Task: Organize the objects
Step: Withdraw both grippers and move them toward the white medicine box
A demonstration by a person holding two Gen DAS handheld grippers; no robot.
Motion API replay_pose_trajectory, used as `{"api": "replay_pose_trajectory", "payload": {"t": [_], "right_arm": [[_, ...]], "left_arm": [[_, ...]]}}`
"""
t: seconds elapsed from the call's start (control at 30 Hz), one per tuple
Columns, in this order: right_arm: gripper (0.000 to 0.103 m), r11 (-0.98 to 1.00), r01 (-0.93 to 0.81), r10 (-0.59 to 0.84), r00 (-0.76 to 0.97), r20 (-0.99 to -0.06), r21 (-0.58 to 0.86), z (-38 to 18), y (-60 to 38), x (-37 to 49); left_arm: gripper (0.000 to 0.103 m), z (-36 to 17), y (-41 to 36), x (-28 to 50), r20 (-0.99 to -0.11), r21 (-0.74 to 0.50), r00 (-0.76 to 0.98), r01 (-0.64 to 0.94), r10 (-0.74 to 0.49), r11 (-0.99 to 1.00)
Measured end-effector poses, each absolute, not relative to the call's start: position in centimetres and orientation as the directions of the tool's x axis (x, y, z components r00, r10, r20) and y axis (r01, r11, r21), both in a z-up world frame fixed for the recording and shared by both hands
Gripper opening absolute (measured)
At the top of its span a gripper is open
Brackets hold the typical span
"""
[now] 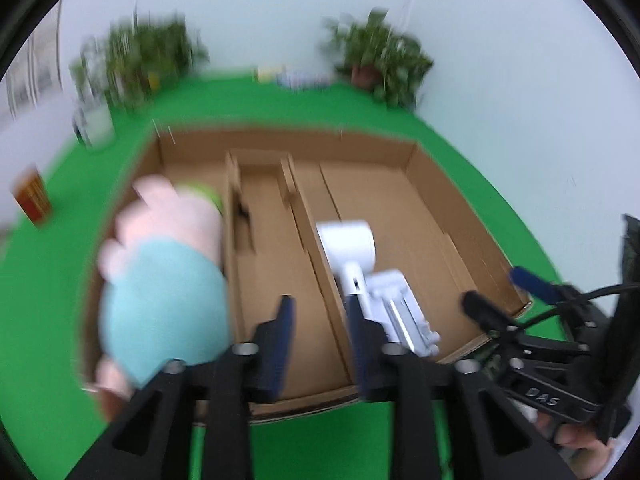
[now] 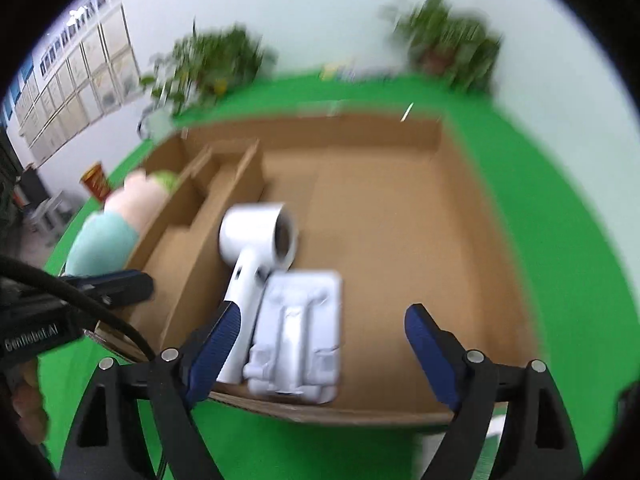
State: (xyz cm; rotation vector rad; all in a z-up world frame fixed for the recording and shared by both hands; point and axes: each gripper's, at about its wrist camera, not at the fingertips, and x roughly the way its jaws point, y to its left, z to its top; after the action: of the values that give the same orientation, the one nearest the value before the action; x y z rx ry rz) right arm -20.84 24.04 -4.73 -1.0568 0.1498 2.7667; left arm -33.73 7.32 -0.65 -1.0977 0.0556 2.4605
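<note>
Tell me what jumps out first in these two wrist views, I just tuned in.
The divided cardboard box on the green table dominates both views. In its wide right compartment lie a white hair dryer and, beside its handle, a white molded tray; a pink and light-blue plush toy fills the left compartment. Both grippers, left and right, hover open and empty at the box's near edge.

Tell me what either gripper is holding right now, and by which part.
Nothing. The left gripper and right gripper are both open and empty, above the cardboard box; the white hair dryer lies inside it, ungripped.
</note>
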Motion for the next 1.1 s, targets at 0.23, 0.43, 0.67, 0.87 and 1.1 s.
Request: {"api": "replay_pose_trajectory", "payload": {"t": [0.23, 0.43, 0.67, 0.87, 1.1], "right_arm": [[0.085, -0.967, -0.256, 0.226, -0.831, -0.508, -0.012, -3.1, 22.7, -15.1], [0.085, -0.969, -0.246, 0.224, -0.852, -0.474, -0.016, -2.6, 21.4, -13.0], [0.085, -0.969, -0.245, 0.222, -0.860, -0.459, -0.009, -2.3, 20.6, -11.7], [0.085, -0.972, -0.233, 0.202, -0.856, -0.476, 0.007, -2.6, 20.5, -11.2], [0.079, -0.976, -0.216, 0.194, -0.868, -0.457, -0.005, -2.3, 19.9, -10.6]], "left_arm": [[0.093, 3.3, 5.4, -26.7, -0.534, -0.049, -0.780, -0.355, 0.325, -0.933], [0.094, 3.9, 4.9, -23.5, -0.500, -0.027, -0.818, -0.315, 0.286, -0.949], [0.094, 3.6, 5.5, -20.9, -0.484, -0.006, -0.834, -0.300, 0.266, -0.954], [0.094, 3.4, 5.4, -20.2, -0.491, -0.011, -0.834, -0.282, 0.251, -0.959], [0.094, 3.5, 5.1, -20.2, -0.488, -0.015, -0.839, -0.268, 0.241, -0.963]]}}
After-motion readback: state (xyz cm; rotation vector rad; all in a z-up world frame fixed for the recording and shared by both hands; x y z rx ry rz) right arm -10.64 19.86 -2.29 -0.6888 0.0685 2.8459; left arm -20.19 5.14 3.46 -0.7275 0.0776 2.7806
